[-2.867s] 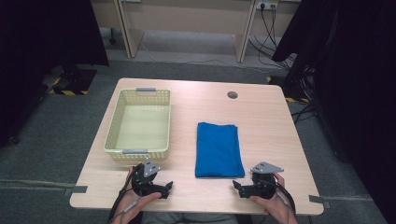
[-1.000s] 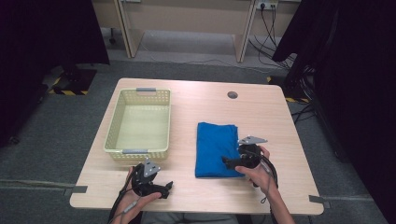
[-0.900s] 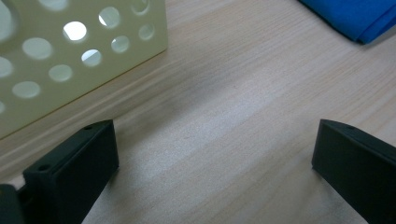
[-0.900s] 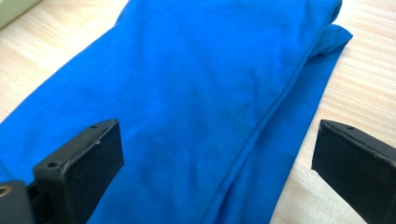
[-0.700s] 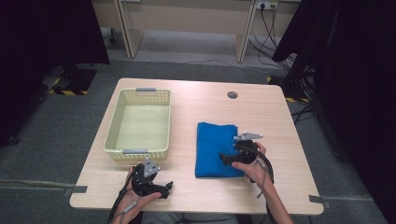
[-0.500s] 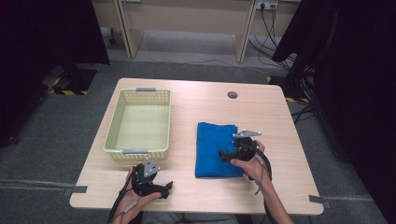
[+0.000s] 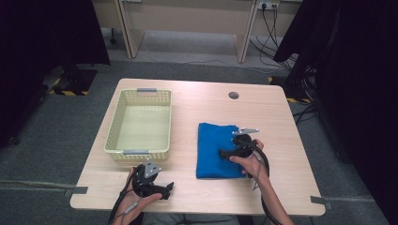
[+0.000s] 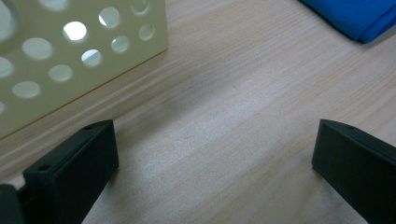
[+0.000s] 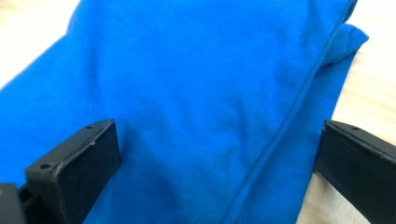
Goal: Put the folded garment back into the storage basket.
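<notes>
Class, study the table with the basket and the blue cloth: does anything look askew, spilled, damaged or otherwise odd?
Nothing stands out. The blue cloth lies folded and flat on the table, the basket stands upright and squared to the edge, and nothing is spilled. The right gripper hangs open over the cloth; the left gripper is open near the table's front edge.

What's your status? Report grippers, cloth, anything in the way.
Right gripper open, jaws wide over the folded blue cloth. Left gripper open, low over bare table near the basket. Cloth flat, not gripped. Nothing in the way.
</notes>
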